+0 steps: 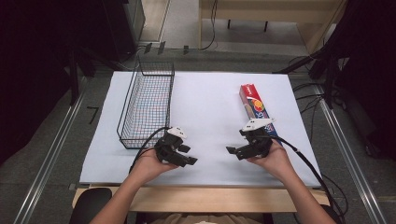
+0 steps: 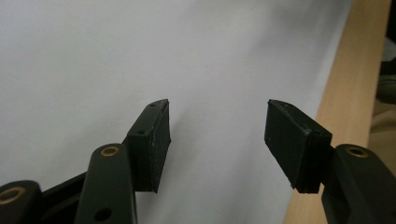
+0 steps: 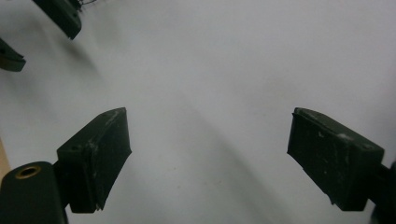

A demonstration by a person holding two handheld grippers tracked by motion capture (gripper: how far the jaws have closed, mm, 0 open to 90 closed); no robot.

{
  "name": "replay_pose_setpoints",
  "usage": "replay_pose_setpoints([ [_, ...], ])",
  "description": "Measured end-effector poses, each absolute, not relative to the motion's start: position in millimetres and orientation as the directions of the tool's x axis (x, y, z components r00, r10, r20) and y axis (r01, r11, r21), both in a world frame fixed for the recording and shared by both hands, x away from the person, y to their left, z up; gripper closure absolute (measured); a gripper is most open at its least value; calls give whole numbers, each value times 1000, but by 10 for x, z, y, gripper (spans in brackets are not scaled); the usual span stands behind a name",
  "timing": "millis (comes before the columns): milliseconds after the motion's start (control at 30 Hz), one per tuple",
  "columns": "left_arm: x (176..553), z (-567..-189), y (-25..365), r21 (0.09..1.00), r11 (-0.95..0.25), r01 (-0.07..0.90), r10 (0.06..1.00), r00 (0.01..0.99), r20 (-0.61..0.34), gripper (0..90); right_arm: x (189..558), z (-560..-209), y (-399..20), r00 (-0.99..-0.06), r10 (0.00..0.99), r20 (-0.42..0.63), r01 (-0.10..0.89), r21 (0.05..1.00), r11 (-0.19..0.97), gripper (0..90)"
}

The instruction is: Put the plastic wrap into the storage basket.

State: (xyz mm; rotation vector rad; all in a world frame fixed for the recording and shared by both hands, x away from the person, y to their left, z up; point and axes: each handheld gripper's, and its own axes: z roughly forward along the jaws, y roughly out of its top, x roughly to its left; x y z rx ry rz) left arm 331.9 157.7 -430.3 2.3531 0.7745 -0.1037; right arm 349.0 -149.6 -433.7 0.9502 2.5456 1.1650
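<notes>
My left gripper (image 1: 188, 155) hovers low over the white sheet (image 1: 210, 102) near its front edge, just in front of the black wire basket (image 1: 147, 105). In the left gripper view its jaws (image 2: 218, 105) stand apart with only bare white sheet between them. My right gripper (image 1: 233, 153) is held at the front right, its jaws pointing left toward the other gripper. The right gripper view shows it (image 3: 210, 114) wide open and holding nothing. A long red box (image 1: 252, 105) lies on the sheet just behind the right gripper.
The basket stands on the sheet's left side with nothing visible in it. The table's wooden front edge (image 1: 210, 198) runs below the sheet and appears as a wooden strip (image 2: 345, 93). The left gripper's jaw tips (image 3: 60, 14) sit at the top left of the right gripper view.
</notes>
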Motion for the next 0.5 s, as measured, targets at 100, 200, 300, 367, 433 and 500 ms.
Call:
replay_pose_setpoints([
  [100, 3343, -4311, 1604, 550, -601, 580, 499, 809, -309, 420, 3506, -4314, -1529, -779, 621, 86, 472, 732, 490, 232],
  [200, 3319, -4262, 1610, 574, -585, 573, 487, 814, -317, 384, 3543, -4282, -1537, -779, 621, 82, 456, 754, 473, 295],
  [300, 3306, -4250, 1612, 595, -588, 548, 498, 825, -268, 390, 3590, -4241, -1524, -775, 627, 80, 439, 782, 443, 315],
  [367, 3351, -4279, 1621, 592, -585, 554, 512, 819, -260, 394, 3597, -4238, -1524, -774, 629, 74, 432, 788, 438, 321],
  [433, 3365, -4291, 1611, 590, -580, 561, 522, 812, -260, 397, 3590, -4254, -1522, -774, 630, 63, 438, 773, 460, 321],
  [500, 3367, -4293, 1600, 587, -582, 562, 520, 813, -262, 399, 3564, -4271, -1519, -774, 632, 45, 440, 756, 485, 321],
])
